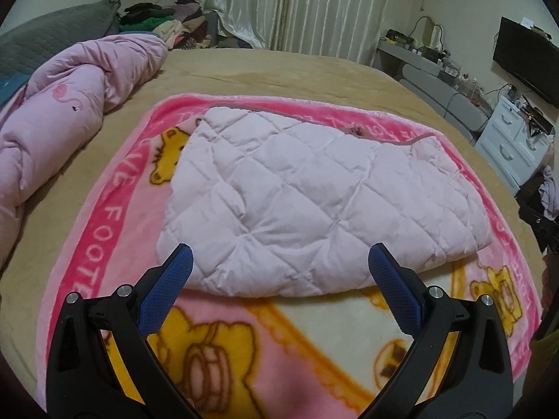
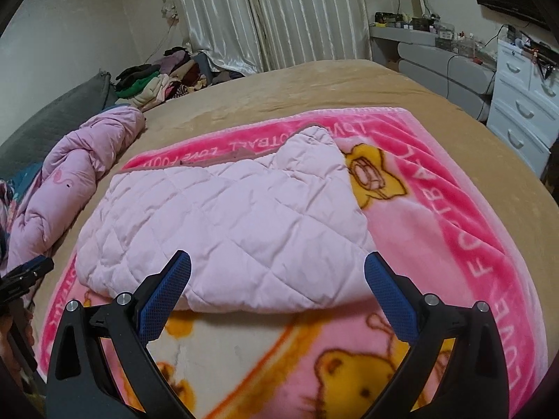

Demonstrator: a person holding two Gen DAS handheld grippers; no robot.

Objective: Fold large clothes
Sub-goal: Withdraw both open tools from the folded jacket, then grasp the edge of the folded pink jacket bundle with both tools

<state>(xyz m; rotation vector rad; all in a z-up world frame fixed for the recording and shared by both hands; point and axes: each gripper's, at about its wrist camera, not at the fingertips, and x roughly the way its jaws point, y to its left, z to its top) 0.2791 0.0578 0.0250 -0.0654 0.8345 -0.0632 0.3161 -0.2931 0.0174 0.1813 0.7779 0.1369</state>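
On the bed [image 1: 279, 66] we see a pink cartoon blanket [image 1: 104, 216] bearing the quilted garment [image 1: 297, 202], already folded to a pad, long axis left to right, fold edge nearest us. We judge one further fold remains. Left gripper [image 1: 279, 265] and right gripper [image 2: 277, 269] hover above that edge, fingers wide apart and empty.

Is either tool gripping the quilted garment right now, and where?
No. The left tool and the right tool are both open, nothing between them; the quilted garment lies free.
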